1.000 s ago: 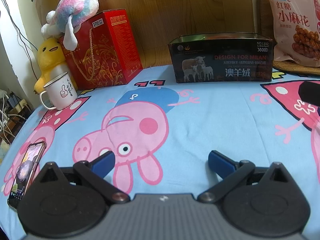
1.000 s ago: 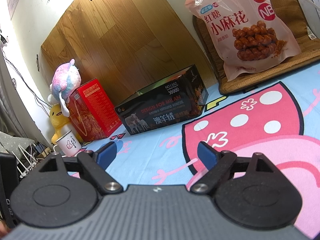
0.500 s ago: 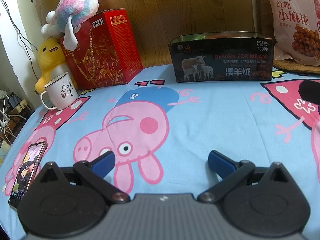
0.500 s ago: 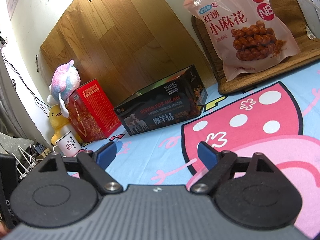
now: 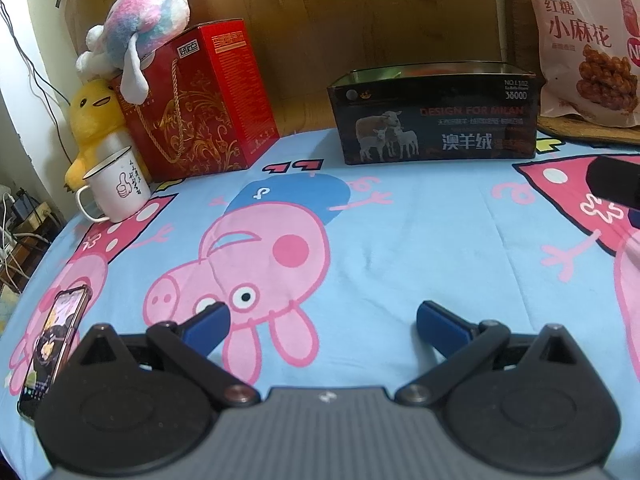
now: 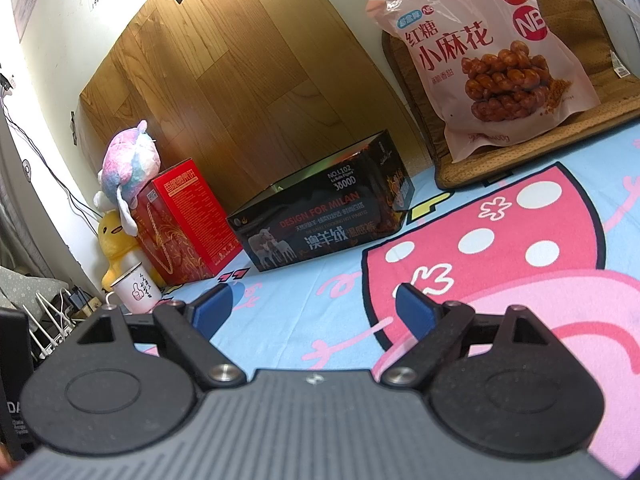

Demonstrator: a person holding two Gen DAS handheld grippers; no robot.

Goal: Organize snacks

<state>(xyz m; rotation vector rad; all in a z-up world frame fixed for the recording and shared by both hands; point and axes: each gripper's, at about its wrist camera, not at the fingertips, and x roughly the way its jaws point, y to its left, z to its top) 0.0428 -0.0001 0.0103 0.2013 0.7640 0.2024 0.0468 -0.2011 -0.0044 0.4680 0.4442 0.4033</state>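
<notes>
A pink snack bag (image 6: 492,56) printed with fried dough twists leans upright on a woven mat (image 6: 592,120) at the back right; it also shows as the snack bag (image 5: 588,40) in the left wrist view. A black open-topped box (image 5: 434,114) with sheep on its side stands at the back middle, seen as the black box (image 6: 324,220) in the right wrist view. My left gripper (image 5: 322,322) hovers open over the cartoon sheet, nothing between its blue pads. My right gripper (image 6: 314,308) is open too, empty, well short of the bag.
A red gift box (image 5: 196,100) with a plush toy (image 5: 140,28) on top, a yellow plush duck (image 5: 96,120) and a white mug (image 5: 116,186) stand at the back left. A phone (image 5: 54,344) lies on the sheet near the left edge. A wooden board (image 6: 248,80) backs the scene.
</notes>
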